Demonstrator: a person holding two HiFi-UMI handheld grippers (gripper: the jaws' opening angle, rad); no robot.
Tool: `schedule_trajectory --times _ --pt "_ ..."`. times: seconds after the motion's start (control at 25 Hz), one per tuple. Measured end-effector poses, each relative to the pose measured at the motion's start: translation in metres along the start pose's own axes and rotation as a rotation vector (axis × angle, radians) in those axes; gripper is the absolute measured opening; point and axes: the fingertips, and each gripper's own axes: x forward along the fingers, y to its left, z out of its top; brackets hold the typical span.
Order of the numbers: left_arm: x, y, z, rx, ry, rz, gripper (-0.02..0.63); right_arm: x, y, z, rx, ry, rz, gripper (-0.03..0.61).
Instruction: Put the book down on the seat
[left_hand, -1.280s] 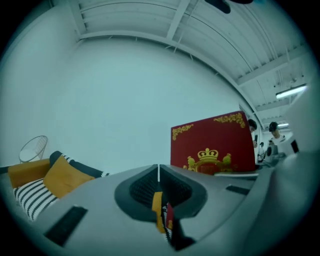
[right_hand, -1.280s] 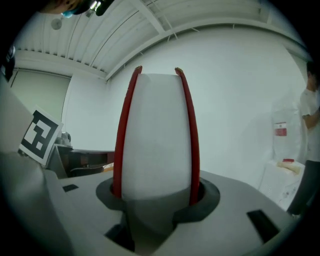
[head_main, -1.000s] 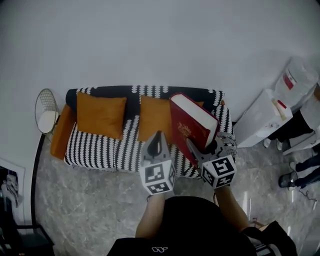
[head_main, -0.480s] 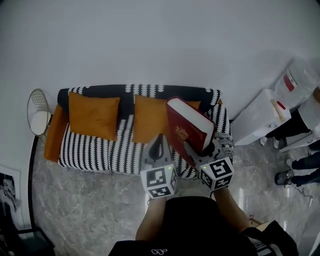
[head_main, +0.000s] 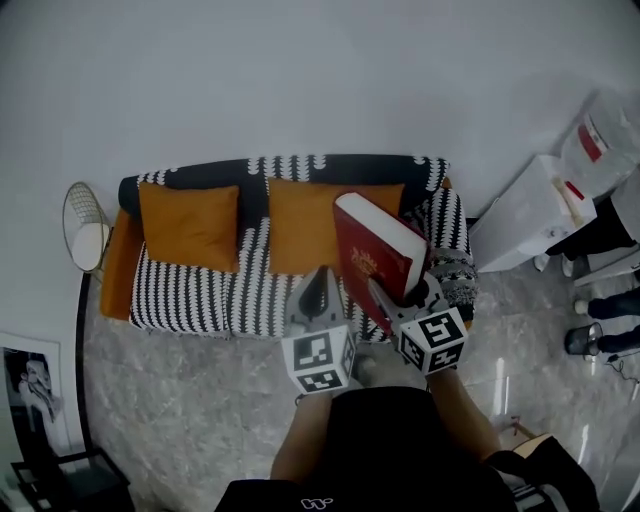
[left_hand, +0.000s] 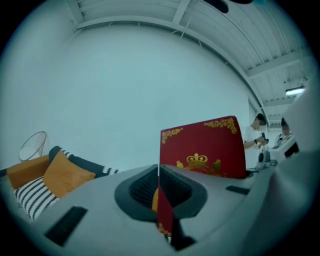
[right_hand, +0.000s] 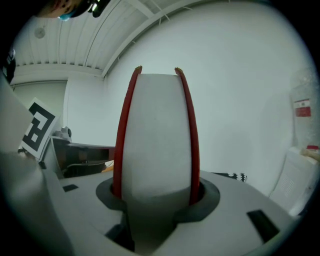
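A thick red book (head_main: 375, 262) with gold print stands tilted on end over the right end of the striped sofa seat (head_main: 190, 295). My right gripper (head_main: 395, 300) is shut on its lower edge. In the right gripper view the white page block (right_hand: 156, 135) rises between the two red covers, clamped by the right gripper (right_hand: 156, 192). My left gripper (head_main: 318, 280) is just left of the book, jaws together and holding nothing. In the left gripper view the book's cover (left_hand: 205, 150) shows beyond the left gripper (left_hand: 158, 172).
Two orange cushions (head_main: 190, 225) (head_main: 305, 225) lean on the sofa back. A round wire side table (head_main: 88, 225) stands at the sofa's left end. White cabinets (head_main: 525, 220) and people's feet (head_main: 585, 340) are at the right. A dark frame (head_main: 35, 385) is at the lower left.
Both grippers and the book have sunk a little toward the right end of the sofa. The right grip on the book is unchanged, and the left jaws stay together.
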Motion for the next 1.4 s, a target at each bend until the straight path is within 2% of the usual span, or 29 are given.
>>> schedule_trajectory --times 0.6,0.8,1.04,1.4 --pt "0.011 0.016 -0.034 -0.027 0.102 0.032 0.020 0.018 -0.009 -0.039 0.105 0.082 0.023 0.229" --pt "0.017 0.020 -0.057 -0.037 0.152 0.026 0.020 0.025 -0.012 -0.059 0.137 0.119 0.012 0.229" --pt "0.014 0.010 -0.092 -0.043 0.243 0.004 0.020 0.012 -0.025 -0.092 0.220 0.170 -0.029 0.229" --pt "0.016 0.007 -0.161 -0.055 0.386 -0.020 0.020 -0.008 -0.056 -0.156 0.312 0.256 -0.145 0.229"
